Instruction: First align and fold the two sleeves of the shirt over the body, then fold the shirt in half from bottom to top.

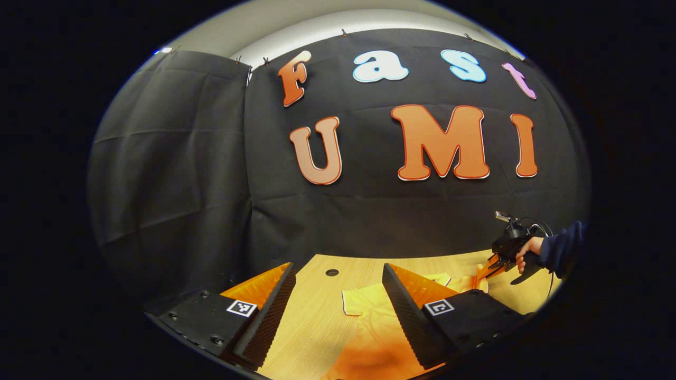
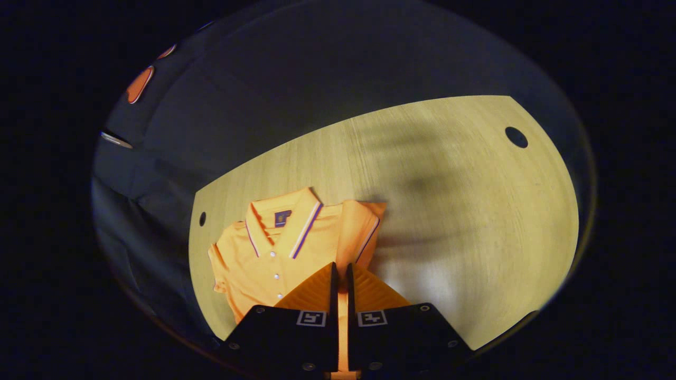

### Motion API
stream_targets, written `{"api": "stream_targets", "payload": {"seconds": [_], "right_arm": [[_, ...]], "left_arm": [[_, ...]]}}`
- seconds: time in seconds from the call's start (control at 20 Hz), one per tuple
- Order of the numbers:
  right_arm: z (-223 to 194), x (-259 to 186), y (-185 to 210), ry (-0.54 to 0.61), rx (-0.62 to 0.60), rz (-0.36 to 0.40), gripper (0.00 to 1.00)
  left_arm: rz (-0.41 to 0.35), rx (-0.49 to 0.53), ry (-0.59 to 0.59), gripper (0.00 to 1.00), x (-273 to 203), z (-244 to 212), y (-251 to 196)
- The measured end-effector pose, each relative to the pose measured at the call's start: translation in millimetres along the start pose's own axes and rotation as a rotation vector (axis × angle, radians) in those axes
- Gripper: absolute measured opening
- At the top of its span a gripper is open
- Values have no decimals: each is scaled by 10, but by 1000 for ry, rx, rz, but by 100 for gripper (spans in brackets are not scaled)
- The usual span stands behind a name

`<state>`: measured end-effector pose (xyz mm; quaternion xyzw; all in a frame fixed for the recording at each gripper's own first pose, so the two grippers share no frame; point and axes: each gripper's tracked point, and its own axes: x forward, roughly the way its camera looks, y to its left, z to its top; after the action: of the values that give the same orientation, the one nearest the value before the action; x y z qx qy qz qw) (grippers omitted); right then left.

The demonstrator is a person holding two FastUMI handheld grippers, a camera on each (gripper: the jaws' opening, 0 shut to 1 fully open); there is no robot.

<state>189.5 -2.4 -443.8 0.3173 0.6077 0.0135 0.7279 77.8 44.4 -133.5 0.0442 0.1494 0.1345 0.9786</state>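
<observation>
Right gripper [image 2: 340, 285]: fingers nearly together, a thin strip of orange cloth showing in the slit between them, so it reads as clamped on the shirt [image 2: 274, 253]; the actual contact point sits under the finger bodies and is hard to make out. In the right gripper view the sleeve [image 2: 359, 232] on that side lies folded over the body, its striped cuff edge running down toward the fingers. Lower half of the shirt is cut off by the gripper body. Left gripper [image 1: 338, 301]: wide open, holding nothing, hovering above the bench [image 1: 311, 327] with the shirt's near cloth under and between its fingers; whether the fingertips touch the cloth cannot be told. The orange patch at the bottom edge of the left gripper view is blurred. Farther off in that view the right gripper shows small, held by a hand [image 1: 528, 253] in a dark sleeve, its tips down at the shirt's far edge; jaw state there is too small to read. Shirt: orange polo, collar up and flat, striped trim on collar and cuffs, button placket down the front, dark label inside the neck. It lies toward one edge of the wooden bench, near a small round hole [image 2: 202, 218] in the top; another hole [image 2: 516, 137] sits well apart near the far corner.
</observation>
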Motion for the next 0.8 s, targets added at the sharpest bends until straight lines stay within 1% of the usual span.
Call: {"api": "stream_targets", "payload": {"seconds": [0.05, 0.1, 0.15, 0.2, 0.25, 0.3, 0.35, 0.4, 0.45, 0.5, 0.55, 0.6, 0.7, 0.8], "right_arm": [[-26, -2, 105, 2, 18, 14, 7], [-53, -11, 208, 7, 25, 34, 5], [-95, -34, 323, 8, 21, 58, 26], [-115, -60, 411, 1, 15, 75, 34], [-113, -106, 481, -17, 7, 86, 37], [-106, -162, 525, -39, -6, 92, 49], [-98, -249, 559, -68, -24, 101, 54], [-74, -352, 561, -101, -44, 99, 62], [-37, -475, 546, -138, -63, 93, 66], [-8, -593, 527, -178, -77, 84, 75], [8, -726, 515, -221, -90, 80, 79], [27, -851, 498, -261, -99, 72, 86], [23, -1110, 415, -342, -114, 43, 92], [3, -1402, 316, -425, -134, 4, 97]], "left_arm": [[-15, -12, 24, 99, 126, -87, 50], [-25, -22, 55, 99, 239, -190, 110], [-36, -40, 88, 99, 355, -304, 166], [-53, -59, 124, 99, 473, -408, 202], [-62, -72, 157, 99, 584, -512, 247], [-71, -78, 187, 100, 682, -622, 295], [-73, -84, 216, 99, 810, -728, 349], [-80, -86, 247, 99, 929, -852, 394], [-87, -81, 283, 99, 1073, -952, 413], [-99, -73, 316, 99, 1192, -1040, 407], [-116, -66, 365, 98, 1318, -1151, 381], [-142, -77, 407, 98, 1427, -1278, 335], [-189, -113, 514, 98, 1683, -1520, 211], [-212, -112, 610, 98, 1878, -1729, 188]]}}
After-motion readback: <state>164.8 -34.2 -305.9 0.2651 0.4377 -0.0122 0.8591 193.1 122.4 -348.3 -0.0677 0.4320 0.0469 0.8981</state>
